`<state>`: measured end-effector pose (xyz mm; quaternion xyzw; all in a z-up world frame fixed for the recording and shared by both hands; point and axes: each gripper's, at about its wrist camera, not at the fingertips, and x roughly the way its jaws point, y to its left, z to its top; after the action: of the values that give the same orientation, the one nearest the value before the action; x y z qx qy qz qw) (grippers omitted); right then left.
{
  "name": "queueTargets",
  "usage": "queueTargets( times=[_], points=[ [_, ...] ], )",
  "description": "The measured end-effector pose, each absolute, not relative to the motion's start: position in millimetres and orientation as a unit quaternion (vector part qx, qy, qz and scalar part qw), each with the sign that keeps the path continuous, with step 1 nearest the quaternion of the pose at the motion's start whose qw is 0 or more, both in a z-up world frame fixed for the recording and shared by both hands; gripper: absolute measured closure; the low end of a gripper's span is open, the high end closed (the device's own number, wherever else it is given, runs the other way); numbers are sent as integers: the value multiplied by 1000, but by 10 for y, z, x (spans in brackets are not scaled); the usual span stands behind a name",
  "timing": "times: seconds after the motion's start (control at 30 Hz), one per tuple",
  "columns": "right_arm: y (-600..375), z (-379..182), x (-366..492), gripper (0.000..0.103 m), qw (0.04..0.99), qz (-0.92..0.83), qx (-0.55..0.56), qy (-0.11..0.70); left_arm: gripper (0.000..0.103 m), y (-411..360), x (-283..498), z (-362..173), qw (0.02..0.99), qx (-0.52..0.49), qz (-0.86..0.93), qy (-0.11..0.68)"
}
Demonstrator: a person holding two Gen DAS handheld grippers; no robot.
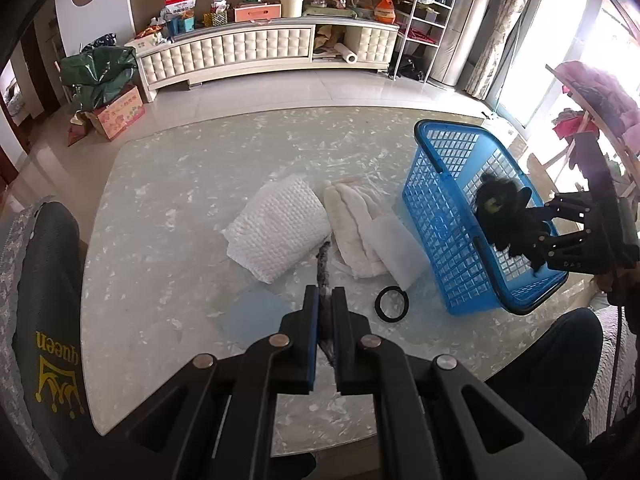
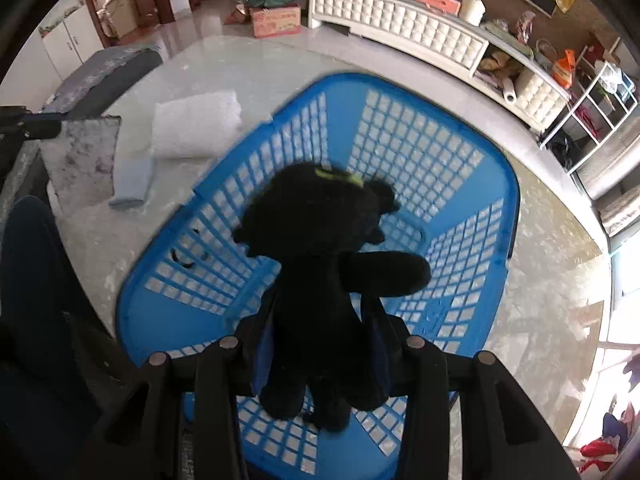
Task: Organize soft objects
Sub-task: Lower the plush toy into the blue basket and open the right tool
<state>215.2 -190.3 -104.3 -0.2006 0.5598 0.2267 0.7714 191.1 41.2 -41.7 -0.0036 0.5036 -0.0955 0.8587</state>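
Right gripper (image 2: 320, 344) — jaws pinched on the black plush toy (image 2: 320, 264), held directly above the open blue plastic lattice basket (image 2: 420, 152). Left gripper (image 1: 325, 300) — jaws pressed on a grey fuzzy cloth (image 1: 323, 264); beyond it, a white quilted folded cloth (image 1: 276, 228) on the marbled table (image 1: 180, 168)

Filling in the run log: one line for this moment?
right hand-held gripper: holds black plush toy over blue basket | left hand-held gripper: holds grey cloth

You're in a home living room: a long cream tufted TV cabinet (image 1: 264, 54) cluttered with household goods, floral curtains (image 1: 508, 28) by bright windows, and a marble-patterned glossy table (image 1: 192, 184).
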Motion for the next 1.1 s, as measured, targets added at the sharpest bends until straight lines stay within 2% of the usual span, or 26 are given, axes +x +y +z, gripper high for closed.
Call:
queueTargets(
  times=[0.43, 0.77, 0.8, 0.87, 0.93, 1.03, 1.1],
  points=[
    [-1843, -1471, 2360, 66, 724, 214, -202, 623, 98, 473, 1918, -515, 854, -7, -93, 513],
    [-1836, -1467, 2282, 64, 731, 203, -207, 618, 98, 460, 1865, -473, 857, -9, -96, 507],
    [-1819, -1425, 2243, 60, 735, 198, -212, 613, 98, 459, 1856, -465, 857, -9, -96, 506],
    [-1805, -1357, 2190, 46, 742, 193, -215, 605, 98, 458, 1835, -442, 859, -9, -97, 503],
    [-1801, -1274, 2140, 25, 750, 194, -214, 595, 98, 452, 1814, -418, 860, -8, -97, 501],
    [-1808, -1146, 2065, 15, 765, 187, -220, 575, 98, 430, 1772, -368, 863, -6, -97, 496],
    [-1832, -1073, 2039, 12, 773, 182, -218, 567, 98, 408, 1741, -330, 865, -4, -99, 492]
  ],
)
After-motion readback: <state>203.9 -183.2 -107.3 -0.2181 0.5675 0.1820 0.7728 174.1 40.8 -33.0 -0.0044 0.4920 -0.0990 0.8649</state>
